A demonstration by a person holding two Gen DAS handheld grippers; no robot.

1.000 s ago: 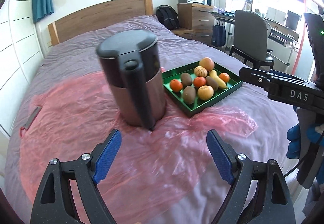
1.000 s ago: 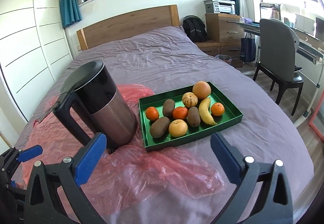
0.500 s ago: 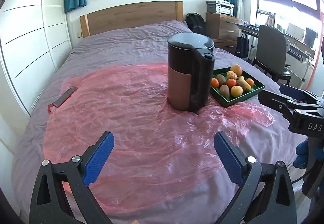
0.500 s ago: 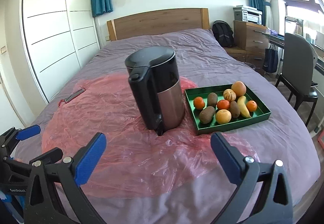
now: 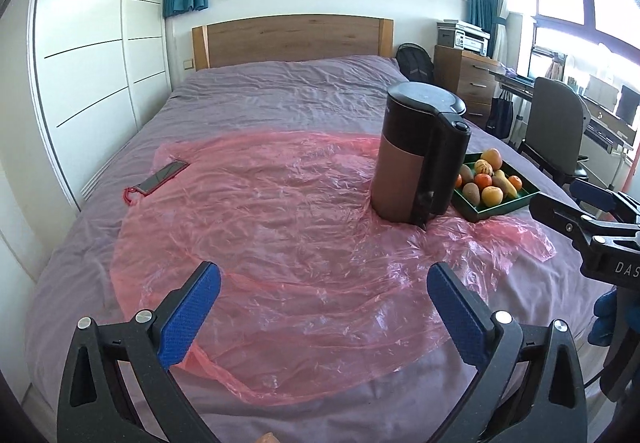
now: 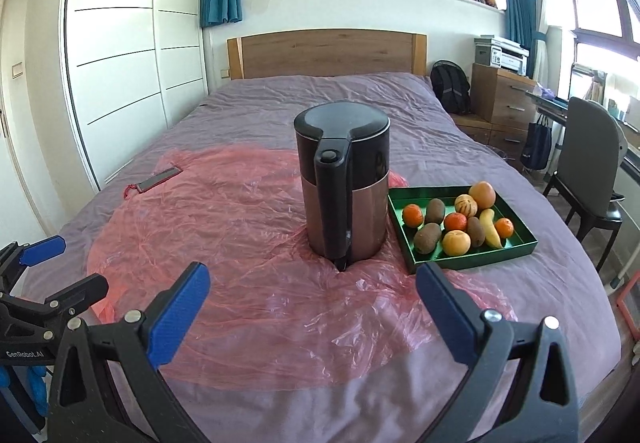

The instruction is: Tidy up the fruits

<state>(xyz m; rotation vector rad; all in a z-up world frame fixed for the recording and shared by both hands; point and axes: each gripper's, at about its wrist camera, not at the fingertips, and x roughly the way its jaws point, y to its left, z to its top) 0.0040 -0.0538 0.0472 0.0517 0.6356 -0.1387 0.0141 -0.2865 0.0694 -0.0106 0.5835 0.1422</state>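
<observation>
A: Fruit filled the green tray (image 6: 516,241), which sat on the bed just right of the kettle (image 6: 346,183), partly on the pink plastic sheet (image 6: 240,243). There was a large orange (image 6: 482,194) at the far side, a banana (image 6: 490,229) right of centre, brown kiwis (image 6: 427,238), smaller tangerines (image 6: 412,215) and one striped, pale round fruit (image 6: 466,205).

B: Was anything hard to see?

A: From the left wrist view the kettle (image 5: 420,155) covered the tray's (image 5: 504,205) near-left corner and some fruit behind it. What kind the striped fruit was, I couldn't tell.

B: And the grippers?

A: Both hung well short of the kettle, over the sheet. The left gripper (image 5: 322,313) was opening, its blue pads (image 5: 188,317) already spread wide with only plastic (image 5: 300,243) showing between them. The right gripper (image 6: 312,313) stood spread wide too, its pads (image 6: 176,317) gripping nothing and touching nothing. A blue-gloved hand (image 5: 606,319) showed below the right gripper (image 5: 576,203) at the left view's edge.
</observation>
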